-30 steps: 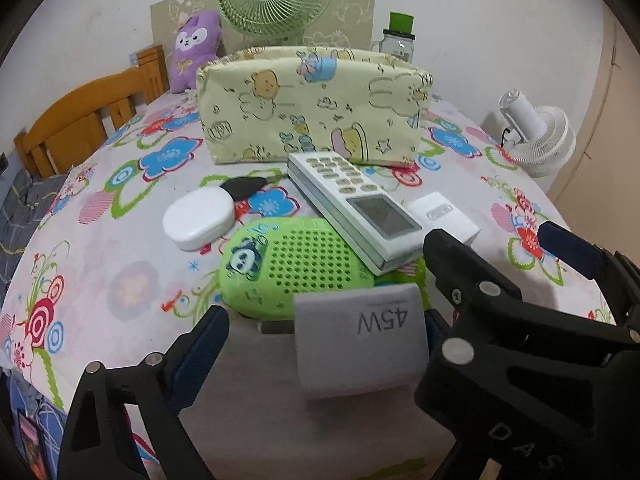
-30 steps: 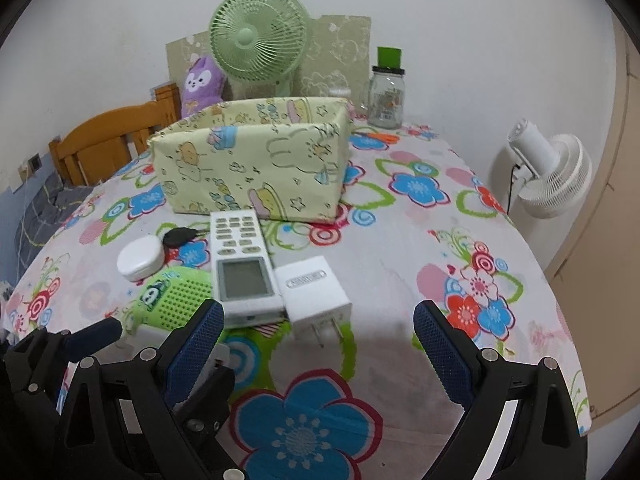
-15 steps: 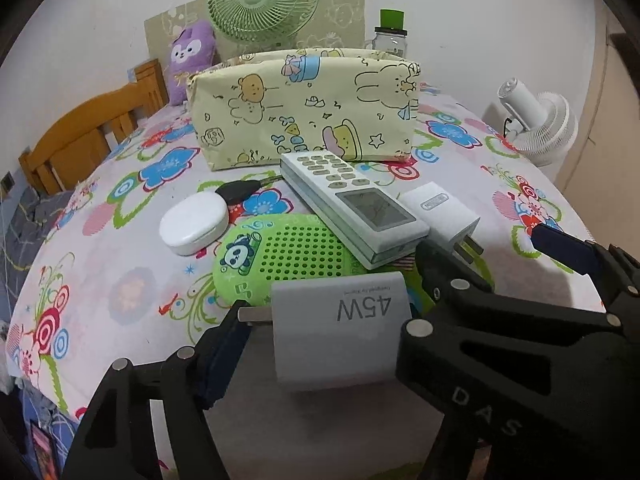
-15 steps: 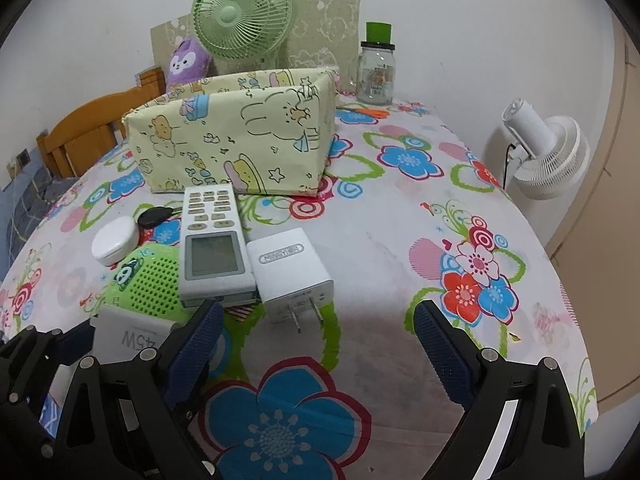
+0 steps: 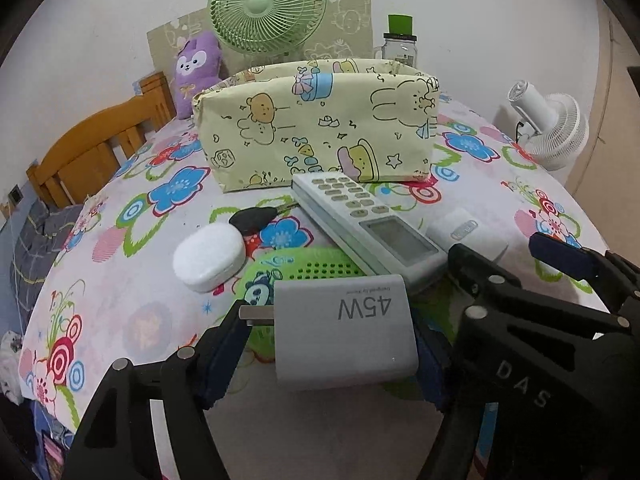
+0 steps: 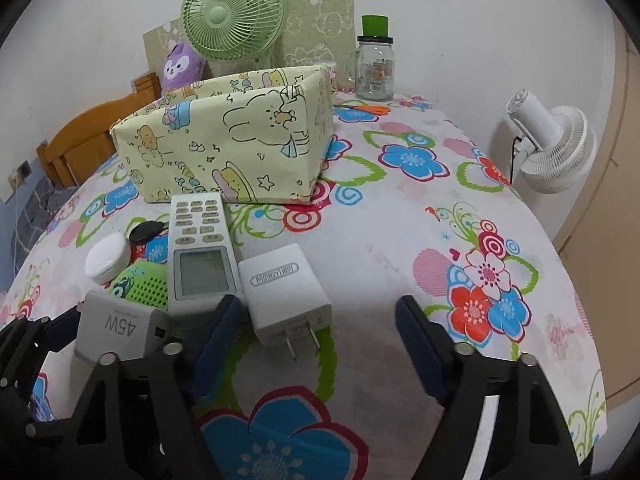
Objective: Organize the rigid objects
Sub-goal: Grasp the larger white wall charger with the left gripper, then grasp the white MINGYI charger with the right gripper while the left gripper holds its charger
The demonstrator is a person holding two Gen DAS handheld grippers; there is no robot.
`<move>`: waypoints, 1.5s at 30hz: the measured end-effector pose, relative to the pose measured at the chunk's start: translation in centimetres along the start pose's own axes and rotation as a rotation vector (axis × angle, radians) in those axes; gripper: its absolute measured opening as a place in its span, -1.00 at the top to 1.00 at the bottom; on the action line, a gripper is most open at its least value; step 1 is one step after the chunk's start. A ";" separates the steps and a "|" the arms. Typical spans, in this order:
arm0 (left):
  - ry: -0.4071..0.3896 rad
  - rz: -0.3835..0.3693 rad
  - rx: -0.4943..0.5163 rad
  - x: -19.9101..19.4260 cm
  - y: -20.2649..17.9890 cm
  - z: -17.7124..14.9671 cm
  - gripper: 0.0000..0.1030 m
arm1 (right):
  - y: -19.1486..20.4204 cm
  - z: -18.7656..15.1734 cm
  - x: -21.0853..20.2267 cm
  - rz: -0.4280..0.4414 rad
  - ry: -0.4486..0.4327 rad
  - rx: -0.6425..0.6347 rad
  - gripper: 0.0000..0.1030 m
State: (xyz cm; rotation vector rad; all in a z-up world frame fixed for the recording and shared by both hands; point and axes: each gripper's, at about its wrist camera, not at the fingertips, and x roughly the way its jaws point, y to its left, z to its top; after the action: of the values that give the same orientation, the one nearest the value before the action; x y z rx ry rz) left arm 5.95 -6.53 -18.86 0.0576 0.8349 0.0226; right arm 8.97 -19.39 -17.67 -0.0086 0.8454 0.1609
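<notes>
My left gripper [image 5: 328, 356] is shut on a grey 45W charger [image 5: 344, 330] and holds it above the table's near edge; the charger also shows in the right wrist view [image 6: 120, 326]. My right gripper [image 6: 320, 344] is open, straddling the prongs of a white plug adapter [image 6: 286, 292]. A white remote [image 6: 200, 252], a green speaker [image 5: 304, 268], a white oval case [image 5: 208, 256] and a black key [image 5: 254, 218] lie in front of a yellow cartoon-print fabric box [image 5: 316, 128].
A green fan [image 5: 266, 4], purple plush [image 5: 198, 68] and glass jar [image 6: 374, 66] stand behind the box. A white fan [image 6: 552, 148] stands off the table's right edge. A wooden chair [image 5: 100, 148] is at the left. Orange scissors [image 6: 366, 109] lie near the jar.
My left gripper closed on the 45W charger and lifted it off the table. My right gripper moved forward toward the white plug adapter and stayed open.
</notes>
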 end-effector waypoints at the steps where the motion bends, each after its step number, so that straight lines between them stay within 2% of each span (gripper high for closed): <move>1: 0.003 -0.004 -0.001 0.1 0.0 0.1 -0.48 | -0.1 0.1 0.1 0.005 0.001 0.002 -0.41; 7: 0.016 -0.023 0.007 0.4 -0.2 0.5 -0.48 | -0.4 0.4 0.5 0.007 -0.008 0.011 -0.37; 13: 0.029 -0.026 0.021 0.7 -0.5 1.1 -0.48 | -0.4 1.0 1.0 -0.030 -0.001 0.022 -0.36; 15: 0.036 -0.029 0.024 0.9 -0.6 1.3 -0.48 | -0.5 1.1 1.3 -0.036 0.018 0.035 -0.24; 16: 0.037 -0.030 0.027 0.9 -0.6 1.4 -0.48 | -0.6 1.1 1.6 -0.024 0.037 0.049 -0.03; 17: 0.037 -0.029 0.033 1.0 -0.7 1.4 -0.48 | -0.8 1.1 2.0 -0.013 0.055 0.068 0.08; 19: 0.038 -0.036 0.041 1.1 -0.8 1.5 -0.48 | -0.8 1.1 1.9 -0.024 0.047 0.062 0.15; 32: 0.050 -0.080 0.034 1.1 -0.6 1.4 -0.48 | -0.3 0.9 0.6 -0.054 0.035 0.046 0.16; 45: 0.036 -0.076 0.007 -0.4 0.3 0.3 -0.47 | 1.6 0.3 -2.0 -0.044 0.010 0.011 0.16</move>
State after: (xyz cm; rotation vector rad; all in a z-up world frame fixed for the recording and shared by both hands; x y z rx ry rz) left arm 5.92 -6.25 -18.30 0.0319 0.8724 -0.0514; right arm 7.68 -18.10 -15.93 -0.0180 0.8550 0.1152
